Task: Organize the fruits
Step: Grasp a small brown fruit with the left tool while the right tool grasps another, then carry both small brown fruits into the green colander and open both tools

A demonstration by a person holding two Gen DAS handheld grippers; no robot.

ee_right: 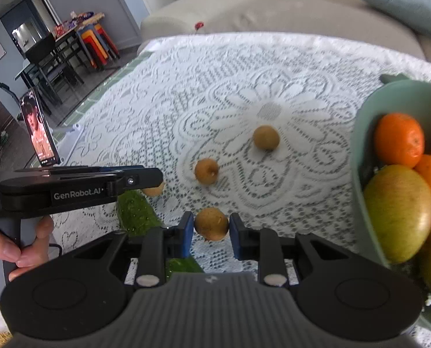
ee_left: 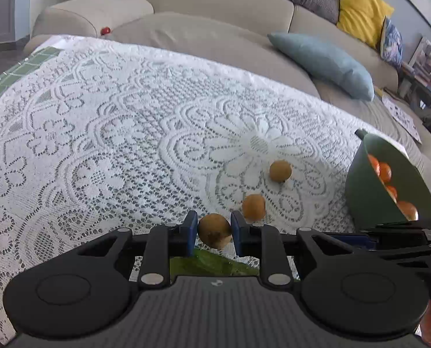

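Observation:
My left gripper (ee_left: pixel 214 227) is shut on a small brown round fruit (ee_left: pixel 214 234), held just above the lace tablecloth (ee_left: pixel 128 121). In the right wrist view my right gripper (ee_right: pixel 211 227) is shut on a second brown fruit (ee_right: pixel 211 224). Two more of these fruits lie loose on the cloth (ee_right: pixel 206 171) (ee_right: pixel 266 137); the left wrist view shows them too (ee_left: pixel 253 206) (ee_left: pixel 280 171). A green bowl (ee_right: pixel 360 156) at the right holds oranges (ee_right: pixel 399 139) and a yellow-green fruit (ee_right: pixel 399 211). The left gripper (ee_right: pixel 154 179) reaches in from the left, and its fruit (ee_right: pixel 154 190) is mostly hidden.
A green elongated item (ee_right: pixel 135 211) lies on the cloth under both grippers. A phone (ee_right: pixel 40 129) stands on a holder at the table's left edge. A beige sofa (ee_left: pixel 209 8) with cushions runs behind the table. A hand (ee_right: pixel 18 249) grips the left handle.

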